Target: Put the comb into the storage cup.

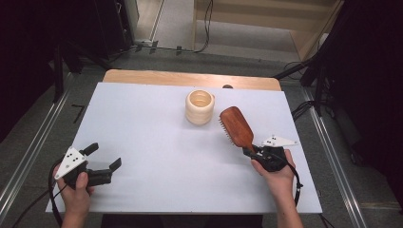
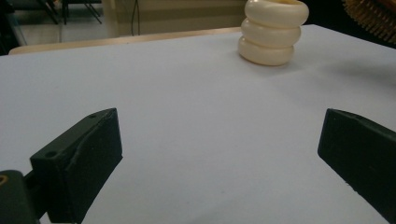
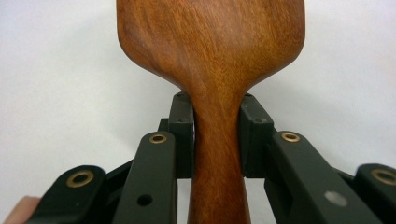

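Hairbrush [image 1: 236,127]: smooth reddish wood, oval paddle; bristles mostly hidden.
Right gripper [image 1: 253,153]: fingers [image 3: 182,135] clamp the handle.
Left gripper [image 1: 102,158]: fingers [image 2: 79,158] spread, empty.
Holder [image 1: 199,107]: cream, ribbed rings.

A reddish-brown wooden hairbrush [image 3: 210,56], smoothly polished with visible grain, sits between matt black plastic pads [image 3: 183,135] fitted with brass-coloured rivets; nearby, a glossy cream ribbed cup [image 2: 273,30] on a matt white tabletop [image 1: 157,142].

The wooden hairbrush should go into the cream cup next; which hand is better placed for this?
Probably the right: its hand-held gripper already clamps the hairbrush handle, close beside the cup. The left hand-held gripper is open, far away.
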Tool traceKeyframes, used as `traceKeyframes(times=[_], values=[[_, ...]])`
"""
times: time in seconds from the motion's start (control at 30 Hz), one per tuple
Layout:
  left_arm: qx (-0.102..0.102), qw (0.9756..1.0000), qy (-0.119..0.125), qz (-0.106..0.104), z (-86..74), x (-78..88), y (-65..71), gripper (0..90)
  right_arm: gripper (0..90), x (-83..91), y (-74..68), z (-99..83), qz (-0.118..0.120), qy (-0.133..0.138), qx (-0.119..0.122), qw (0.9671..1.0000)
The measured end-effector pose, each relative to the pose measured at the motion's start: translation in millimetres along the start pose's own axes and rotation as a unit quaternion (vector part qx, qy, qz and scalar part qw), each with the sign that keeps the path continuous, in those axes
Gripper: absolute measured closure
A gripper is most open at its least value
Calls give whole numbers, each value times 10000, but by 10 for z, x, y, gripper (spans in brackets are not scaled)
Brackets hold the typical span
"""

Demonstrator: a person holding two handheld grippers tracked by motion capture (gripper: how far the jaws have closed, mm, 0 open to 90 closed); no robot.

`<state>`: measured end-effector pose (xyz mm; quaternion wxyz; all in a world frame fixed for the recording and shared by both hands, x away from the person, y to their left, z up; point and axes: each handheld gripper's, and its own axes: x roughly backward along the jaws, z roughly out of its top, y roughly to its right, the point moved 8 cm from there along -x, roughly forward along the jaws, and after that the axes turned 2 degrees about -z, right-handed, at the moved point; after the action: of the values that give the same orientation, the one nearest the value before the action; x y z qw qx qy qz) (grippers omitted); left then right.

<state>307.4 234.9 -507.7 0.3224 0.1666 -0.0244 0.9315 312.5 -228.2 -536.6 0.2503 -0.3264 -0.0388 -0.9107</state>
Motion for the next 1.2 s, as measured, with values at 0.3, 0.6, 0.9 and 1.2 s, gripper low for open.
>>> traceKeyframes(times=[0.3,0.6,0.9,1.2], values=[[-28,9998,106,-184,123,-95,251,0,694,-13,-116,65,97,251,75,9996],[-116,9993,100,-335,206,-270,480,0,694,5,-194,110,167,385,109,9991],[-253,9979,197,-558,456,-449,680,0,694,-5,-267,125,216,460,180,9985],[-425,9964,153,-724,621,-623,841,0,694,-8,-346,161,257,583,229,9977]])
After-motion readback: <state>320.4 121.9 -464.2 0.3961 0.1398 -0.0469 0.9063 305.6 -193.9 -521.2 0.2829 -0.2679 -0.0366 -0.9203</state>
